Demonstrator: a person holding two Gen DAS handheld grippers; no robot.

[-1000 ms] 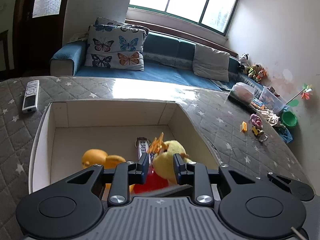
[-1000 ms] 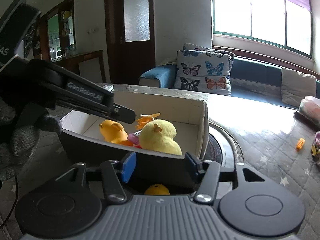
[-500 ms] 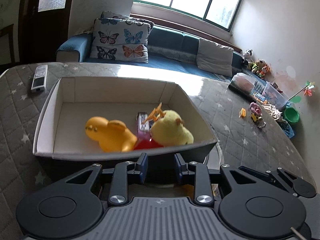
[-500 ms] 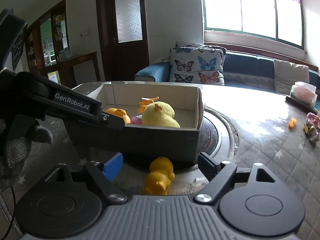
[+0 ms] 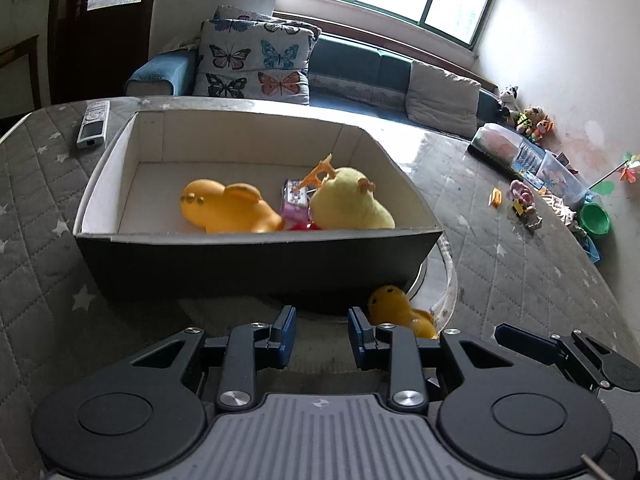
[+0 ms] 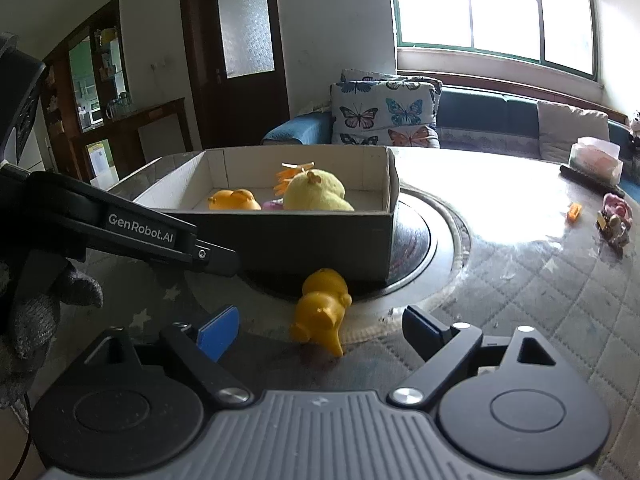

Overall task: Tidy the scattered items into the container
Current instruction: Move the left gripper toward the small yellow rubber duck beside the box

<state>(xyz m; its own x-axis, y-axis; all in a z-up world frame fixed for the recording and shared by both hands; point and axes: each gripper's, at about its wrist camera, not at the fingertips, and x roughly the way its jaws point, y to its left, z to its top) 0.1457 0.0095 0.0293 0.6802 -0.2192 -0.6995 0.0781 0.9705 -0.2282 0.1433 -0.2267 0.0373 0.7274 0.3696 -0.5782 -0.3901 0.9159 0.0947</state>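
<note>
Nearest the right gripper (image 6: 318, 330), whose jaws stand wide apart with nothing between them, a small orange duck (image 6: 322, 310) lies on its side on the quilted table (image 6: 540, 304), just in front of the box's (image 6: 312, 236) near wall and outside it. The duck sits roughly on the line between the two fingertips, so the step in hand looks like a pick-up of this stray toy. The next move would call for easing the gripper forward until the fingers flank the duck's body, closing gently since it looks like soft, rounded rubber that could squirt out, then lifting it over the box's near wall. The left gripper (image 5: 322, 334) hovers just short of the same wall, its jaws parted by a narrow gap and holding nothing; the duck lies just to the right of its right finger. Inside the box, towards its near side, rest a larger orange toy (image 5: 228, 210), a pink packet (image 5: 297, 200) and a yellow plush (image 5: 348, 206) with an orange piece (image 5: 318, 172) sticking up beside it. Beyond the box's far left corner a remote control (image 5: 94, 124) lies on the table. Well to the right of the box, small toys (image 5: 522, 202) are scattered on the table too.
</note>
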